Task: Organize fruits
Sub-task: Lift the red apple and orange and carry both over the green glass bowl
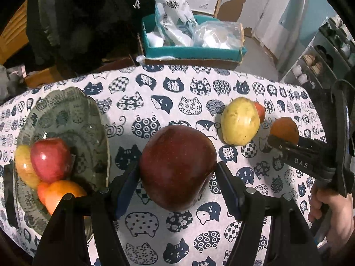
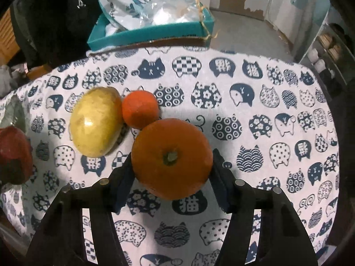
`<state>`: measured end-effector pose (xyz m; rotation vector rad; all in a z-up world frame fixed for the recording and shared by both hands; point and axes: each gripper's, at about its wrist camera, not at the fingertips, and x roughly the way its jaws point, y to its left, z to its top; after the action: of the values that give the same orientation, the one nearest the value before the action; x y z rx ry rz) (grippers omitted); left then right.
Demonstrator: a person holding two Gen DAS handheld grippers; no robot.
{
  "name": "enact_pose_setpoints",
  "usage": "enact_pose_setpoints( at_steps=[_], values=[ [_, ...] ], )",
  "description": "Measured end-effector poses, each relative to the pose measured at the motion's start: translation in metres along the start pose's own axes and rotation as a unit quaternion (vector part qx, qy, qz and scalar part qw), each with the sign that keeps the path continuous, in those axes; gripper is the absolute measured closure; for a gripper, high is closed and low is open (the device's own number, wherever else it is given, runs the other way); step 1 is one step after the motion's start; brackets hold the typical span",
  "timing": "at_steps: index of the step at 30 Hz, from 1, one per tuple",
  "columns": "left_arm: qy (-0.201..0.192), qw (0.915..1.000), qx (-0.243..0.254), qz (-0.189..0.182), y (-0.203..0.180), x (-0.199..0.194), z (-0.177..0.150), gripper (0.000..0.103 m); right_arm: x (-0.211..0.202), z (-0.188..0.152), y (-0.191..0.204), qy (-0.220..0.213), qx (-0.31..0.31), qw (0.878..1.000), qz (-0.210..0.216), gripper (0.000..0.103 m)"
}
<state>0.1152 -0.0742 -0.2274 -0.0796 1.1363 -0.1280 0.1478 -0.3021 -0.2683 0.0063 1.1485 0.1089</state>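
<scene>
While my left tool point(image 1: 177, 177) grips the dark red apple point(image 1: 177, 166) above the cat-print desk point(image 1: 188, 97), the glass plate point(image 1: 73, 115) lies off to its left, already carrying apples and an orange; that's the way I'd carry it, nothing between. My right tool point(image 2: 170, 168) has its pads against the big orange point(image 2: 172, 157) on the cloth. Beyond it sit a yellow fruit point(image 2: 95, 122) and small tangerine point(image 2: 139, 108), touching.

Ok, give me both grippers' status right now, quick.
Left gripper: shut on the dark red apple, held above the cloth.
Right gripper: shut on the large orange; pads touch both sides.
</scene>
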Motion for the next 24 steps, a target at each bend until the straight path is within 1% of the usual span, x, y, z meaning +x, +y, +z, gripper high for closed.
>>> enact_pose_setpoints(
  at_steps=[11, 24],
  values=[
    [-0.036, 0.9993, -0.01, -0.001, 0.007, -0.036, 0.002, 0.031, -0.051, 0.004, 0.021, -0.051, -0.024, 0.998, -0.002, 0.04],
    [-0.073, 0.9972, -0.016, -0.005, 0.01, -0.078, 0.003, 0.031, -0.111, 0.009, 0.03, -0.109, -0.032, 0.993, 0.01, 0.04]
  ],
)
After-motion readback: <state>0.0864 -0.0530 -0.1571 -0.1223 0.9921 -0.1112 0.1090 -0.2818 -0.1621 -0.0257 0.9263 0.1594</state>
